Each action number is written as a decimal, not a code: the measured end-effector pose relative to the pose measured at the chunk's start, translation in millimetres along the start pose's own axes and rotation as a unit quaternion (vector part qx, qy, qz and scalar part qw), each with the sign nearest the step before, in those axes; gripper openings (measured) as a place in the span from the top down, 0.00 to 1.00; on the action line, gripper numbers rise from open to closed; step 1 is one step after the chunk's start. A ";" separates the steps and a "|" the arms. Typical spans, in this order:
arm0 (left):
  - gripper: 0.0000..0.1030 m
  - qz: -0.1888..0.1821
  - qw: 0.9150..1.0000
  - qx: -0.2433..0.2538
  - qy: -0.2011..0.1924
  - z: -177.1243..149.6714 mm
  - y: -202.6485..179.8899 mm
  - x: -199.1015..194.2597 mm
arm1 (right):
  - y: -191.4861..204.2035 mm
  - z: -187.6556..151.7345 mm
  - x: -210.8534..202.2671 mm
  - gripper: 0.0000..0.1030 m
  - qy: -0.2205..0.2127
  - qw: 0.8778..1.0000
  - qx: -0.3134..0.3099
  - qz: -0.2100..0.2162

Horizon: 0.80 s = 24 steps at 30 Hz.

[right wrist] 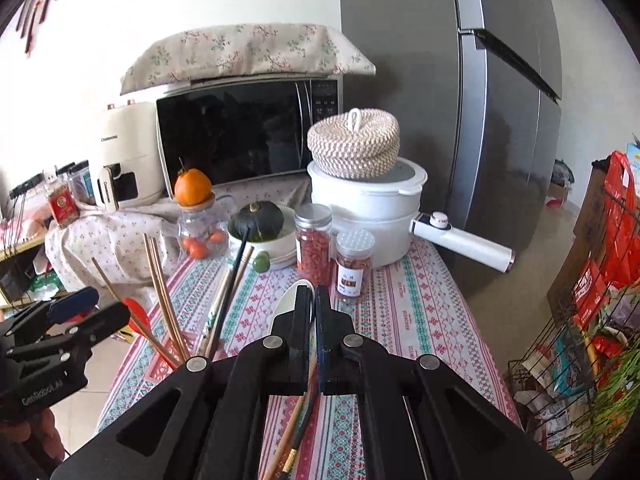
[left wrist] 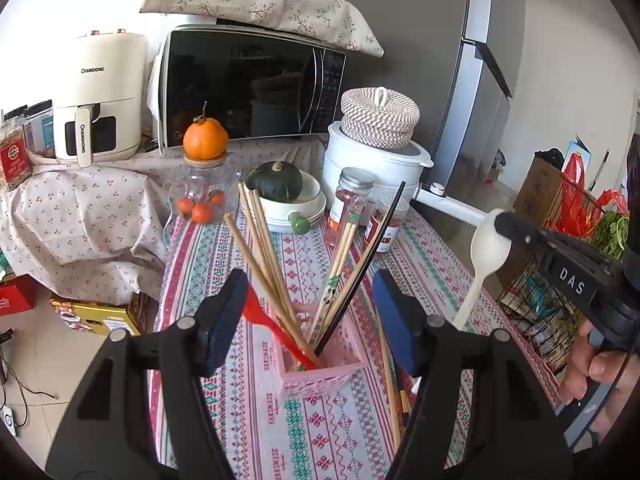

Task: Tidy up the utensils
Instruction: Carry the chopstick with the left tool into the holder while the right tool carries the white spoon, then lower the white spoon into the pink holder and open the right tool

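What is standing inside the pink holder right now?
The pink holder holds wooden chopsticks, one black chopstick and a red spatula. Its walls hide their lower ends and the bottom.

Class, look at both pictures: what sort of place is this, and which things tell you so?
Most likely a home kitchen or dining corner: a microwave, a tall fridge and a white cooking pot stand around a cloth-covered table.

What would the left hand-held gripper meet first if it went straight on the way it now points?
Most likely the pink utensil holder and the chopsticks standing in it, which sit between the open left hand-held gripper's fingers; depth is uncertain.
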<state>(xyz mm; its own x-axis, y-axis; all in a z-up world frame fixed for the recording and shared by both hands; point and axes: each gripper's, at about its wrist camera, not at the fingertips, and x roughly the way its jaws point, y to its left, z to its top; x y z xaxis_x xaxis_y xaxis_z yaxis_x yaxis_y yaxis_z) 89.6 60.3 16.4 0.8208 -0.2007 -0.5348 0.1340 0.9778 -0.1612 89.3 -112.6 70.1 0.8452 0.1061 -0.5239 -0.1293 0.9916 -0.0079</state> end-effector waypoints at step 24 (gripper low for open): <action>0.22 0.065 0.990 0.011 0.123 -32.8 36.6 11.1 | 93.3 -10.0 42.4 0.96 -0.091 0.987 -0.135 -0.012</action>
<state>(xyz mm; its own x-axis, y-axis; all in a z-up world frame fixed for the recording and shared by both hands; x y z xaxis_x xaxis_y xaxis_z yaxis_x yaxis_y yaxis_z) 85.4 91.9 -22.7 0.6729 -0.0784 -0.7355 0.0505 0.9969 -0.0601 107.8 -16.3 38.6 0.9253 0.1193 -0.3599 -0.2212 0.9408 -0.2569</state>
